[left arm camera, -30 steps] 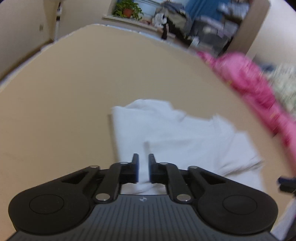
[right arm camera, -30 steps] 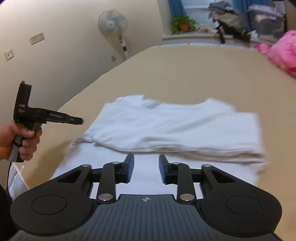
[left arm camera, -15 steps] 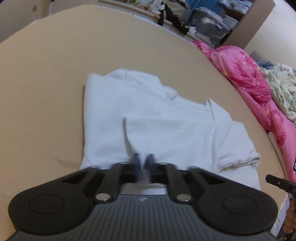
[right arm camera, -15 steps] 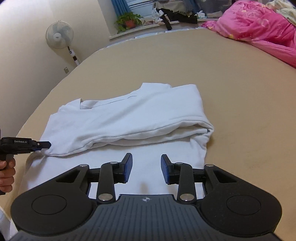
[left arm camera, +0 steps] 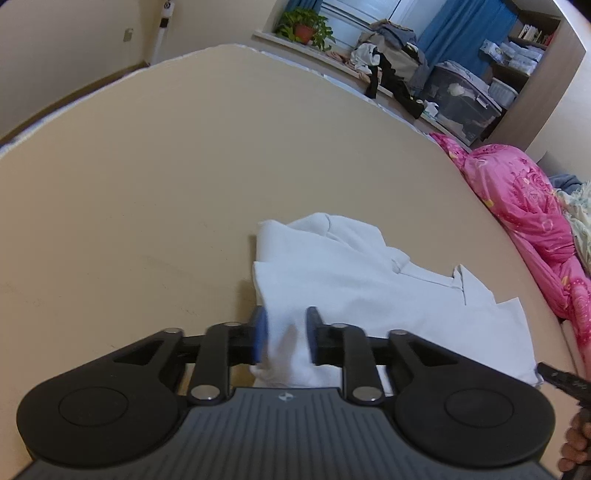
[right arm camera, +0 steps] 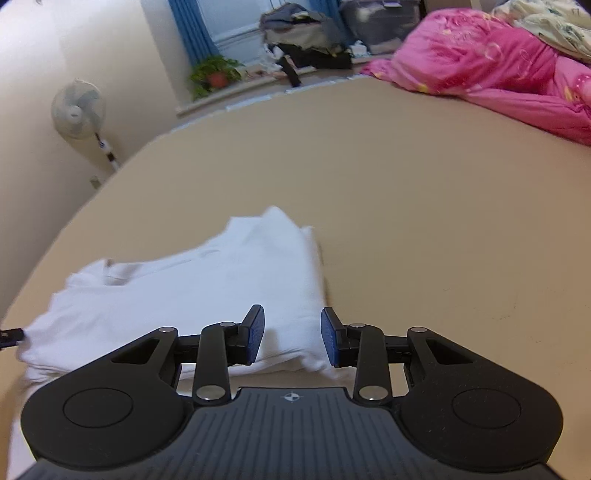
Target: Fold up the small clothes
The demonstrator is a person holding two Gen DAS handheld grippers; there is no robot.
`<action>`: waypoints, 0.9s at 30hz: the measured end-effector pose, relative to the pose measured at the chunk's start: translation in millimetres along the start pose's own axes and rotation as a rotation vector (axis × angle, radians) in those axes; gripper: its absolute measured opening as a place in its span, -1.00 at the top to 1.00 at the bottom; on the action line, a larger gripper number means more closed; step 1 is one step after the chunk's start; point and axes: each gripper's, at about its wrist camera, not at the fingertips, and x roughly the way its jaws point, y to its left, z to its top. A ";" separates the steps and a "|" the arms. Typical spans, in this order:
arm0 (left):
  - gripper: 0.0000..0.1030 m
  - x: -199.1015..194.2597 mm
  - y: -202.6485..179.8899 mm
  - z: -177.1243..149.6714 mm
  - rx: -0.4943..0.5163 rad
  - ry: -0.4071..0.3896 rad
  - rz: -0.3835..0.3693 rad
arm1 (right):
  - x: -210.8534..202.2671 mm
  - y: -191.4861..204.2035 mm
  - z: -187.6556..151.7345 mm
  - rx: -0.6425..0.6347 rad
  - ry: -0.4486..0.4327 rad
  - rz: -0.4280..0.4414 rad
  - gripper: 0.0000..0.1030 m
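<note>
A white shirt [left arm camera: 369, 291] lies partly folded on the tan bed surface [left arm camera: 147, 184]. My left gripper [left arm camera: 284, 338] is open, its jaws on either side of the shirt's near left corner, with cloth between them. In the right wrist view the shirt [right arm camera: 207, 280] lies folded lengthwise. My right gripper [right arm camera: 291, 334] is open over its near right edge, with cloth between the jaws. Whether the pads touch the cloth is unclear.
A pink quilt [left arm camera: 517, 206] lies along the bed's right side, also in the right wrist view [right arm camera: 498, 62]. A windowsill with a potted plant [left arm camera: 303, 31] and piled clothes [left arm camera: 391, 66] is beyond the bed. A standing fan [right arm camera: 79, 110] is by the wall.
My left gripper was nearly shut and has opened around the shirt's near left corner. My right gripper has opened wider and moved to the shirt's near right edge.
</note>
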 end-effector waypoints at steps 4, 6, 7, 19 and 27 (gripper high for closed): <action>0.37 8.0 9.2 -1.1 0.008 0.015 0.005 | 29.7 -8.6 -6.0 -0.004 0.130 -0.078 0.34; 0.41 10.9 10.3 -1.8 0.009 0.016 0.007 | 28.1 -12.7 -4.7 0.051 0.125 -0.086 0.42; 0.42 13.3 9.6 -1.6 0.015 0.018 0.005 | 25.5 -12.6 -3.3 0.067 0.122 -0.098 0.45; 0.83 18.3 4.9 -1.5 0.033 0.043 0.002 | 51.4 -5.3 54.7 0.056 -0.035 -0.011 0.18; 0.92 9.0 -7.9 0.3 0.078 0.000 -0.058 | 63.8 -25.7 82.8 0.177 -0.073 0.044 0.93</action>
